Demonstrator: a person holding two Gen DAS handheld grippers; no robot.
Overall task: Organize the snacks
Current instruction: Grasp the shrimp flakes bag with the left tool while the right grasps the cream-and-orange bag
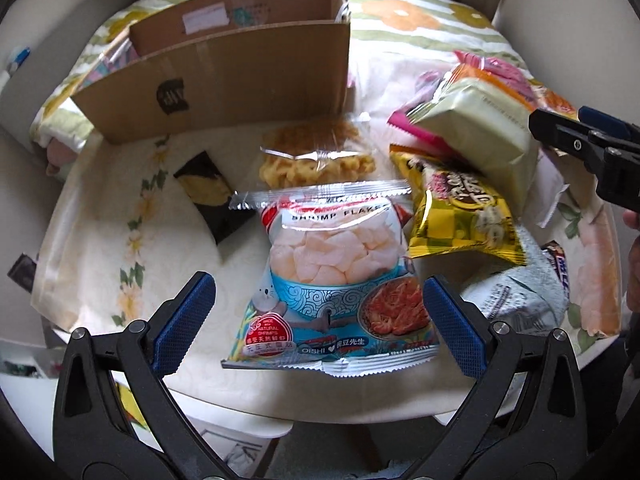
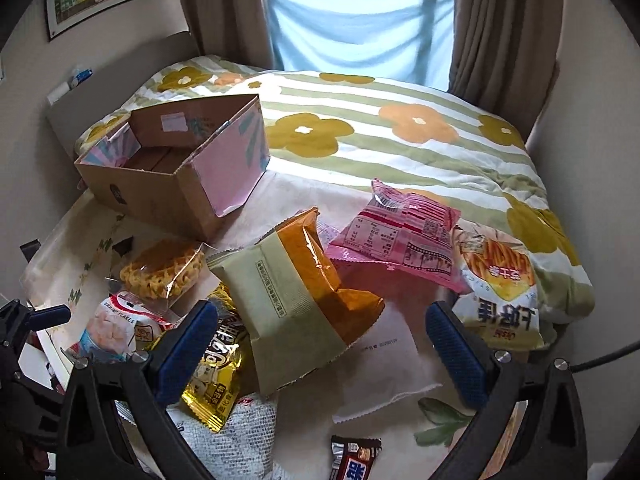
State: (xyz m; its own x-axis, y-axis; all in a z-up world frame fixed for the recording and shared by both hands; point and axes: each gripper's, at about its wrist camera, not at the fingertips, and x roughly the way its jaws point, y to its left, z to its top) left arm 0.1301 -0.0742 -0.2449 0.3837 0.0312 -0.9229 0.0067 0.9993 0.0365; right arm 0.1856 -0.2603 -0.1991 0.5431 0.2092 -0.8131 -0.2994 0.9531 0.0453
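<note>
Hovering wide open, empty: left gripper (image 1: 320,324) straddles shrimp flakes bag (image 1: 334,280); right gripper (image 2: 322,354) likewise over green-orange packet (image 2: 298,304). Cardboard box (image 2: 172,168) sits beyond the pile w/ nothing visible inside. Recommend: pinch bag mid-body, not the seal; lift clear of yellow packet (image 1: 464,216) alongside.

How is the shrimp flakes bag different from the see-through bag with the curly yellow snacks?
The shrimp flakes bag is printed blue and white with pictures and words; the curly snack bag is clear plastic, so the yellow snacks inside show. The shrimp flakes bag lies between the open left tongs, while the curly snack bag sits farther off, right by the cardboard box. Both rest on the cloth-covered table, outside the box.
</note>
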